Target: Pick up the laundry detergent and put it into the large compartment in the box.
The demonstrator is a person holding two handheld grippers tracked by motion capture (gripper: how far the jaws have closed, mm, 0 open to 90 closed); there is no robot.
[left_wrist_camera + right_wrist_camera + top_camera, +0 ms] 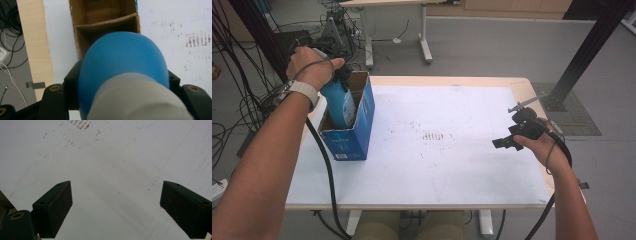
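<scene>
The right gripper (116, 207) is held by the right hand (544, 145) near the right edge of the tabletop (452, 170), above the near right quarter of its white sheet. In the right gripper view its two black jaws stand spread wide, with nothing between them and nothing touching the pads; bare white sheet with faint reddish-brown marks lies beyond them.

The left gripper (122, 87) is held by the left hand (312, 67) above the far left corner of the tabletop. A watch with a pale strap (302, 90) sits on that wrist, and a black cable (329, 175) trails down past the near left edge. The jaws are closed on a blue bottle (122, 57) and pinch it from both sides near its top.

The bottle has a rounded blue body and a white cap end (140, 100), which lies closest to the left gripper's camera. In the high view it stands roughly upright, its lower part inside a cardboard box (357, 125), its upper part above the rim. A light label shows on its side.

The box is blue outside and plain brown inside, open at the top, and stands at the left edge of the tabletop, near the far left corner. In the left gripper view a cardboard divider (107, 21) crosses its interior just beyond the bottle.
</scene>
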